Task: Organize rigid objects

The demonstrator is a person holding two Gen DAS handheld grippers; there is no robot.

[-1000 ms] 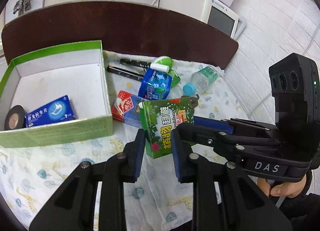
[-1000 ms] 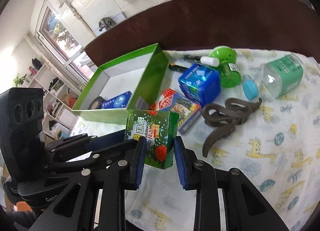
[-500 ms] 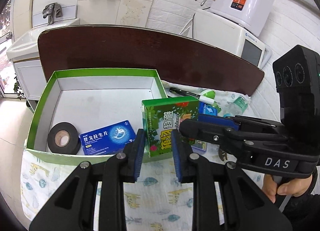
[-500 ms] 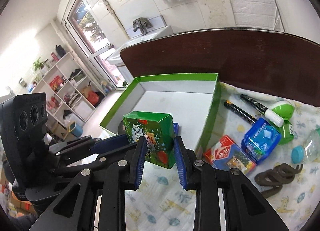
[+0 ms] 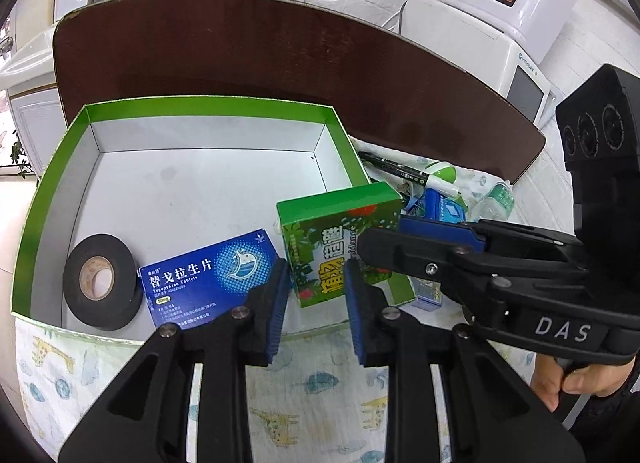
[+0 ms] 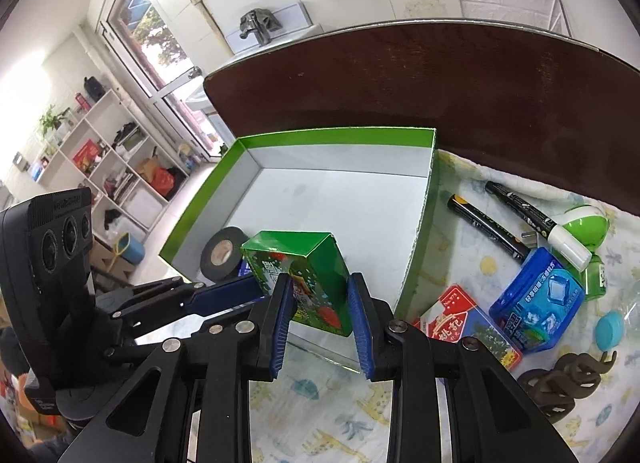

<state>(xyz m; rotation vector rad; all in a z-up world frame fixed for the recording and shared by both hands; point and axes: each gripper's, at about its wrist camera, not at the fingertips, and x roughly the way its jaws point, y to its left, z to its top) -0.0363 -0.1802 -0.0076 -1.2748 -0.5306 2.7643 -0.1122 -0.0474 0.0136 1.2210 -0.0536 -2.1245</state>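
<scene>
A green printed box (image 5: pixel 336 231) (image 6: pixel 304 259) hangs upright over the near right corner of the green-walled white tray (image 5: pixel 200 107) (image 6: pixel 340 135). Both grippers are shut on it. My left gripper (image 5: pixel 316 283) clamps its lower corner from the front. My right gripper (image 6: pixel 320 295) pinches its narrow sides and reaches in from the right in the left wrist view. Inside the tray lie a roll of black tape (image 5: pixel 100 283) (image 6: pixel 222 253) and a blue tablet box (image 5: pixel 208 275). The rest of the tray floor is bare white.
To the right of the tray, on the printed cloth, lie two black markers (image 6: pixel 484 227), a blue gum box (image 6: pixel 536 303), a red box (image 6: pixel 452 323), a green round device (image 6: pixel 588 223) and a brown hair claw (image 6: pixel 560 383). The dark brown tabletop (image 6: pixel 440 83) runs behind. A hand (image 5: pixel 572 379) holds the right gripper.
Both grippers have carried the green box leftward, from above the loose items on the cloth to over the tray's near right corner. Both grips look unchanged.
</scene>
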